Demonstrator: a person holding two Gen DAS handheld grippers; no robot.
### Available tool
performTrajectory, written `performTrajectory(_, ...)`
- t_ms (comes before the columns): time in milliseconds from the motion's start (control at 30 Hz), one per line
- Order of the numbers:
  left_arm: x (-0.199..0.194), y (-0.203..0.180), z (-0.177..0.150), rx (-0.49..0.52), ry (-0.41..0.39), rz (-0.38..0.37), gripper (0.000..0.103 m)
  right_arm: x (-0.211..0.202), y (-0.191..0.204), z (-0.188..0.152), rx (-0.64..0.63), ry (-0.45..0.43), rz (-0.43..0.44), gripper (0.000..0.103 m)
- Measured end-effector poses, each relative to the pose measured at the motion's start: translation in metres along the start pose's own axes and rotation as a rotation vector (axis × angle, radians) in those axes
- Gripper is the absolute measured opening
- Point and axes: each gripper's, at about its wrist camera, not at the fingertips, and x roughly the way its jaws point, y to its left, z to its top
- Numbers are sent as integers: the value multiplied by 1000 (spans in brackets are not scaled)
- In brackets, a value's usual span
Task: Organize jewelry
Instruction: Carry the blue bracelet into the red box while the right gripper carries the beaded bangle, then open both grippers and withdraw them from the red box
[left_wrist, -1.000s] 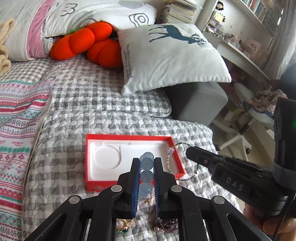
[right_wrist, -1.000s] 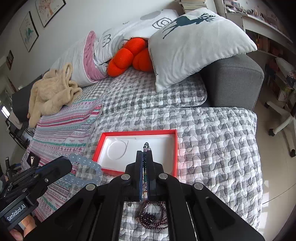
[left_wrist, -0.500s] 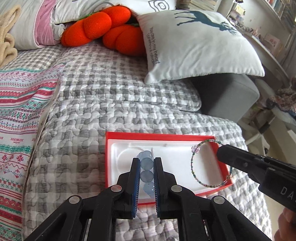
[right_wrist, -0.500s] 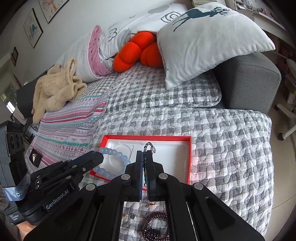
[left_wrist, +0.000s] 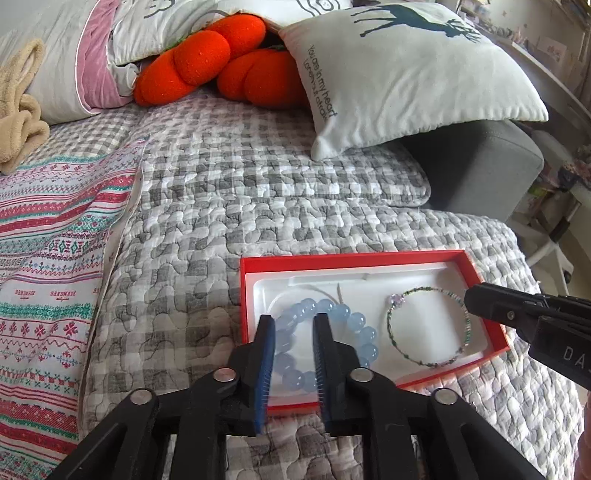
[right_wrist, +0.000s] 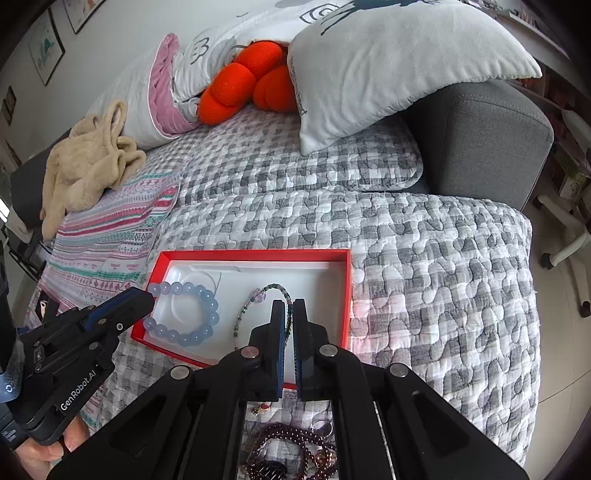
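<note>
Both bracelets now lie in the red box (right_wrist: 347, 288).
The left hand-held gripper (left_wrist: 293, 325), jaws just opening, straddles the blue bracelet (left_wrist: 328, 343); the right hand-held gripper (right_wrist: 288, 308), slightly parted, straddles the thin beaded bracelet (right_wrist: 258, 299). Remaining jewelry (right_wrist: 291, 448) lies before the box, nearer the right one.

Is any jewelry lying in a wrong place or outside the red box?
Yes. A dark maroon bead bracelet and small trinkets lie on the grey checked quilt, outside the red box.

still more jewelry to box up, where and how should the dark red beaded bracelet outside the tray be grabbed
Take the dark red beaded bracelet across one strand of its loop, on the far arc nearest the red tray. It lies flat on the quilt, so come from above, one finger inside the ring, one outside. Its near part is hidden.
</note>
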Motion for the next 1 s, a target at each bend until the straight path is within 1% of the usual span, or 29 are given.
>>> performTrajectory(33, -5, 0, -2, -1, -2, 0, 38, -5, -1, -2, 2, -7, -2, 27)
performTrajectory(67, -10, 0, -4, -3, -9, 0, 48, -11, -3, -4, 10, -13, 0, 35)
performTrajectory(100, -15, 0, -7, -2, -15, 2, 51, -16, -4, -7, 16, -20, 5, 43)
performTrajectory(200, -28, 1, -16, -2, -9, 12, 60, -28, -5, -18, 12, -21, -20, 44)
performTrajectory(267, -38, 3, -25, -10, -2, 22, 70, -34, -4, -26, -1, -17, -48, 44)
performTrajectory(300, -42, 4, -30, -16, -1, 23, 73, -36, -4, -30, -7, -12, -62, 45)
performTrajectory(367, -49, 7, -41, -33, 6, 33, 82, -40, -2, -39, -16, -3, -80, 54)
performTrajectory(400, -53, 9, -46, -43, 12, 42, 84, -43, -2, -44, -16, -2, -85, 59)
performTrajectory(433, -55, 9, -52, -49, 19, 53, 87, -44, -3, -48, -15, -1, -90, 62)
performTrajectory(467, -57, 10, -57, -50, 26, 66, 89, -46, -3, -54, -15, 1, -96, 62)
performTrajectory(600, -59, 14, -78, -55, 64, 97, 92, -49, -3, -74, -19, 24, -128, 65)
performTrajectory(700, -58, 18, -93, -56, 70, 105, 92, -50, -4, -91, -18, 43, -147, 65)
performTrajectory(767, -58, 18, -103, -36, 76, 127, 92, -48, -4, -101, -36, 66, -163, 65)
performTrajectory(933, -59, 13, -124, 32, 78, 148, 92, -48, -5, -115, -19, 95, -132, 65)
performTrajectory(1000, -56, 14, -131, 47, 94, 139, 92, -48, -6, -119, -13, 98, -138, 65)
